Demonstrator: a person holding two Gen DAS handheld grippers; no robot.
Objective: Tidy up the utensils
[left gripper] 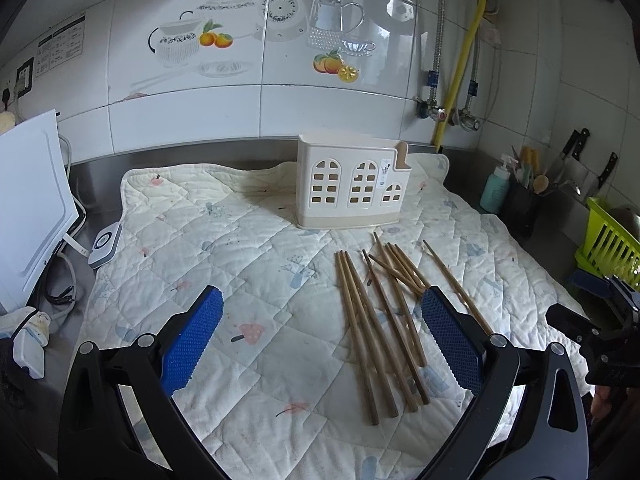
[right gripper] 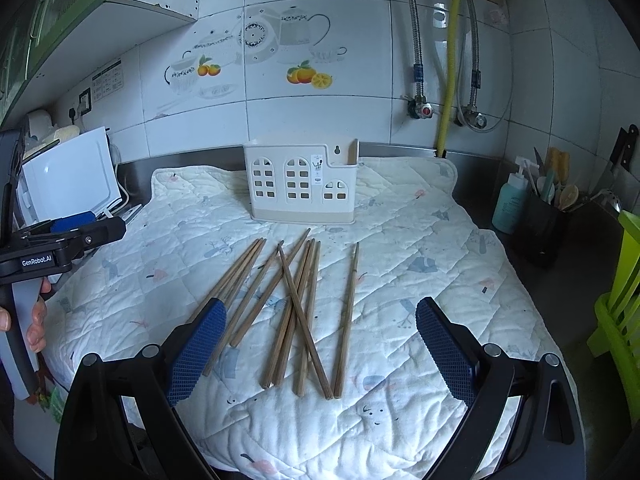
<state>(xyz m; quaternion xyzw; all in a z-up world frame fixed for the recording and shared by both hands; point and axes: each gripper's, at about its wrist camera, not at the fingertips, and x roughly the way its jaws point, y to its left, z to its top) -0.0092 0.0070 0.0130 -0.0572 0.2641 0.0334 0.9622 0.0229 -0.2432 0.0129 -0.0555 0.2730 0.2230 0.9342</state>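
Chopsticks (right gripper: pixel 296 312) loose on quilt (right gripper: pixel 420 280), about ten, some crossed, one apart at right. In front of holder (right gripper: pixel 300 184), one, upright at quilt's far edge. Left gripper (left gripper: pixel 322 336) spread wide, empty, above quilt left of chopsticks. Right gripper (right gripper: pixel 320 344) spread wide too, empty, hovering over near ends of chopsticks. Hand (right gripper: pixel 34 320) on left gripper's handle.
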